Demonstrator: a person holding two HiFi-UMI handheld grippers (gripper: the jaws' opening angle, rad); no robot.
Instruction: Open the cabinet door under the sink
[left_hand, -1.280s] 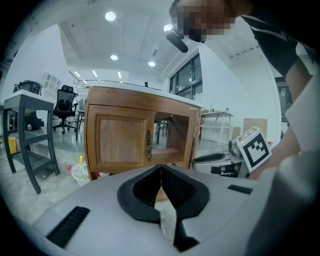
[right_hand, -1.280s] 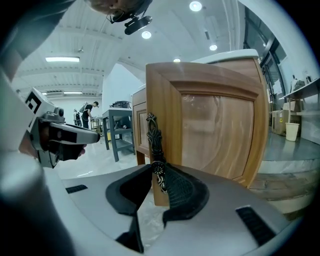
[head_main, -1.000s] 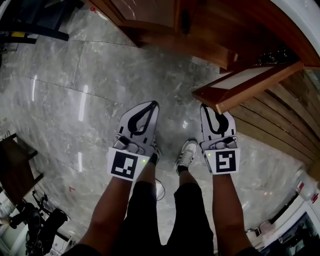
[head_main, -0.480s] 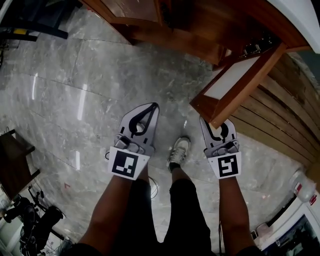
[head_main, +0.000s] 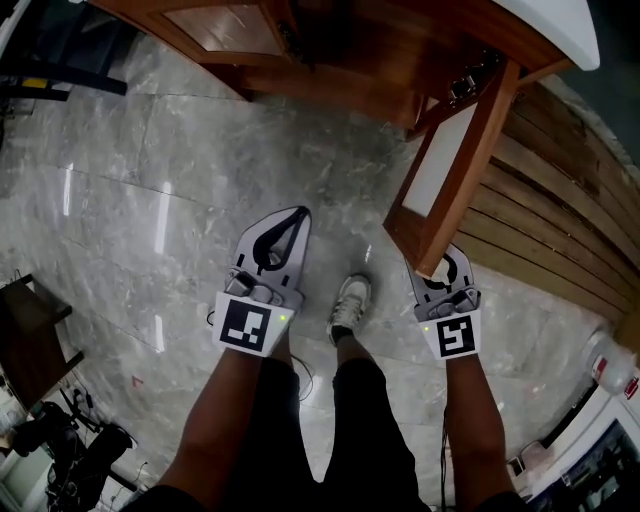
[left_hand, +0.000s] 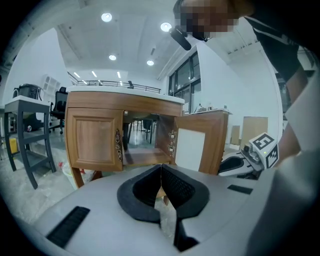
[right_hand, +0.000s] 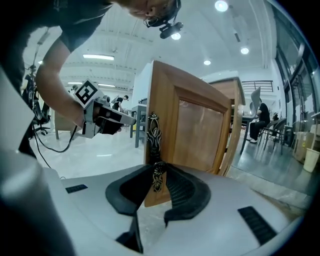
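Note:
The wooden cabinet (head_main: 340, 60) stands under the white sink (head_main: 565, 35). Its right door (head_main: 450, 170) is swung far out, the white inner panel facing left. My right gripper (head_main: 441, 264) is at that door's free edge. In the right gripper view my right gripper (right_hand: 159, 174) is shut on the ornate metal handle (right_hand: 154, 137) of the door (right_hand: 200, 132). My left gripper (head_main: 297, 215) hangs over the floor left of the door, shut and empty. In the left gripper view my left gripper (left_hand: 161, 168) points at the cabinet, whose left door (left_hand: 95, 137) is closed and whose right door (left_hand: 197, 147) is open.
A slatted wooden wall (head_main: 565, 230) runs along the right. The person's shoe (head_main: 350, 305) is on the marble floor between the grippers. A dark table (head_main: 25, 340) and camera gear (head_main: 70, 450) sit at the lower left. A grey stand (left_hand: 25, 135) is left of the cabinet.
The door has swung further open, turning from nearly crosswise to almost end-on. My right gripper came back toward the person with the handle. My left gripper also drew back a little.

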